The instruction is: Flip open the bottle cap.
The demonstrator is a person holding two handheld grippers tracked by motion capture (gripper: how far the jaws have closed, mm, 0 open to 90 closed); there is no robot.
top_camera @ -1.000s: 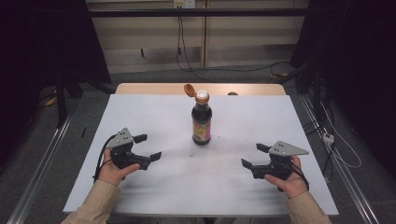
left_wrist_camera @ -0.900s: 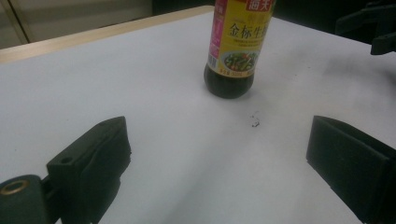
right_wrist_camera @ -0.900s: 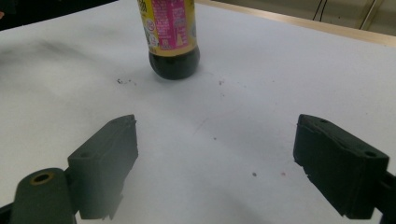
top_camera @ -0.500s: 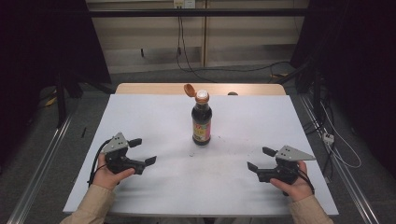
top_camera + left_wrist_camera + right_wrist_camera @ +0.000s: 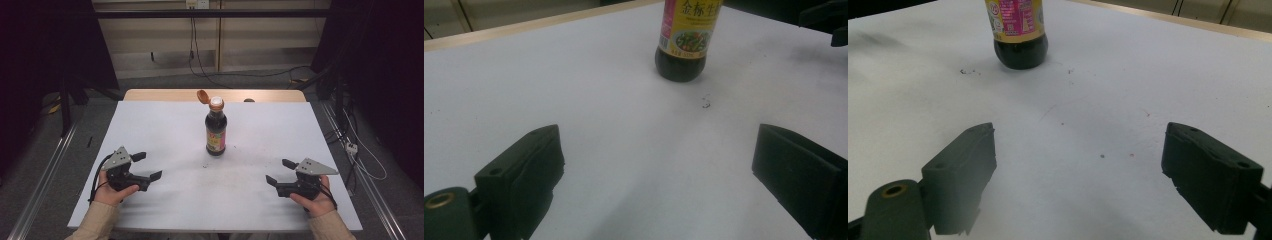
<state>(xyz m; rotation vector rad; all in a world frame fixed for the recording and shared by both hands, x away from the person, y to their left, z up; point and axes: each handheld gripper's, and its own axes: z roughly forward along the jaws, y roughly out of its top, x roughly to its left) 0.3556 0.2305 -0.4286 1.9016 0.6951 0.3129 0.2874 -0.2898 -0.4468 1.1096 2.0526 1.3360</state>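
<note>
Bottle: a dark glass-look sauce bottle with a yellow and pink label stands upright near the middle of the white table, a little toward its far edge, well apart from both grippers.
Cap: the orange flip cap hangs open beside the white spout, so the bottle is likely ready for pouring or for being closed.
Left gripper: the left gripper sits low near the table's near-left corner, jaws spread wide with nothing between them; its own view shows the bottle's base ahead.
Right gripper: the right gripper sits near the near-right corner, jaws also apart and empty, aimed inward at the bottle.
Reason for placement: both seem parked symmetrically, leaving each a clear line to the bottle.
Marks: small dark specks lie on the table in front of the bottle.
</note>
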